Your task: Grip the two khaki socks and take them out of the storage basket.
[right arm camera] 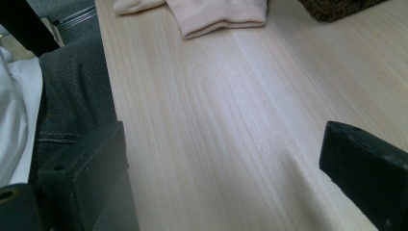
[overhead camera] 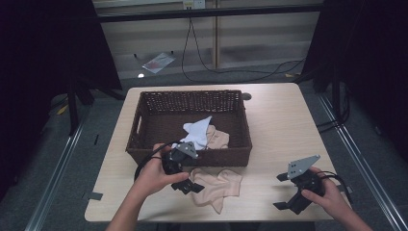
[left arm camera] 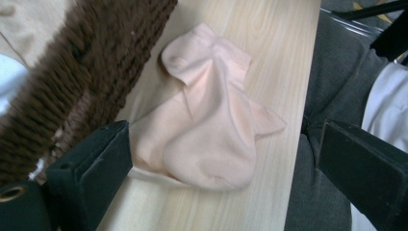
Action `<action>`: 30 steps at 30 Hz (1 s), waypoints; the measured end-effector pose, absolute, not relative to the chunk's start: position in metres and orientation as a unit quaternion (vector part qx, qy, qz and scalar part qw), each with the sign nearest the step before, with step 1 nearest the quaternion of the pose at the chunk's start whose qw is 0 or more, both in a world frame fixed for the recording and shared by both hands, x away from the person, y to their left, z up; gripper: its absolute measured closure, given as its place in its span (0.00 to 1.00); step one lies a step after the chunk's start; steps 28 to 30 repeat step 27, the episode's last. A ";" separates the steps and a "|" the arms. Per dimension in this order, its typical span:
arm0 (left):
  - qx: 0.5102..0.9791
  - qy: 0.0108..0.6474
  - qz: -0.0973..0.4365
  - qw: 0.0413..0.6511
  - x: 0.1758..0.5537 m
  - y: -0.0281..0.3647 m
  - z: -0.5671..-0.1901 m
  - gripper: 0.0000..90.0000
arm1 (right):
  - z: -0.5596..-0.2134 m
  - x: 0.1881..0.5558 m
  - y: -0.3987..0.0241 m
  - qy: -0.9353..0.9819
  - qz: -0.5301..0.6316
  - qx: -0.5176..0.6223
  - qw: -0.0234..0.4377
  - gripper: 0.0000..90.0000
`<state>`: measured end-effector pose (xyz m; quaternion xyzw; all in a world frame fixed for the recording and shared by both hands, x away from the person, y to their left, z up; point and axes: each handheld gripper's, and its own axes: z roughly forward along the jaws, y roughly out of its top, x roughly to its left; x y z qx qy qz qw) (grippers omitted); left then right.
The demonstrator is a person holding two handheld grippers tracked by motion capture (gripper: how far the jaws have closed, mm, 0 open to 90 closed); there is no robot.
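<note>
1. Hovering low over the table's near edge, the left gripper (overhead camera: 188, 186) sits just in front of the wicker basket (overhead camera: 144, 126), jaws spread wide w/ nothing pinched between them.
2. A peach sock (overhead camera: 217, 185) lies crumpled on the light wood table (overhead camera: 284, 130), just near of the basket's front wall and immediately right of the left gripper; in the high view the jaw tips reach its left edge, but whether they touch it can't be told.
3. In the left gripper view the same peach sock (left arm camera: 211, 125) lies between the two black jaws; one jaw overlaps its near edge in that view, the other stands well off past the table edge.
4. The basket wall (left arm camera: 82, 72) runs along the left of that view, blurred and close.
5. Inside the basket, toward its near-right part, a white cloth (overhead camera: 197, 132) rests on top of another peach piece (overhead camera: 219, 139).
6. The right gripper (overhead camera: 293, 195) is at the table's near-right corner, well apart from the sock, jaws spread and empty, grey plate on top.
7. The right gripper view looks along bare wood btwn those open jaws (right arm camera: 226, 183); the sock's cuff (right arm camera: 221, 14) shows at the far end, a corner of the basket beyond it to the right.
8. Person's forearms come in from the near side; a grey trouser leg (right arm camera: 72, 96) and white fabric show at the table's edge.
</note>
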<state>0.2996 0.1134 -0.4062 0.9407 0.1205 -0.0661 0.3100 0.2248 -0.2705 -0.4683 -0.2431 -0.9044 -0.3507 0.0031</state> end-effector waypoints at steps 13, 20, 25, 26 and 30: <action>0.935 0.110 -0.075 0.327 0.295 0.131 -0.427 0.05 | -0.467 0.225 -0.271 -0.903 -0.354 -0.244 0.000 0.03; 0.938 0.109 -0.069 0.320 0.293 0.134 -0.434 0.05 | -0.465 0.225 -0.273 -0.901 -0.358 -0.245 -0.002 0.03; 0.940 0.108 -0.064 0.318 0.294 0.134 -0.438 0.05 | -0.465 0.225 -0.273 -0.901 -0.358 -0.245 -0.004 0.03; 0.940 0.107 -0.064 0.317 0.294 0.133 -0.438 0.05 | -0.465 0.225 -0.274 -0.901 -0.358 -0.246 -0.004 0.03; 0.940 0.104 -0.066 0.317 0.294 0.133 -0.439 0.05 | -0.465 0.225 -0.274 -0.901 -0.358 -0.246 -0.004 0.03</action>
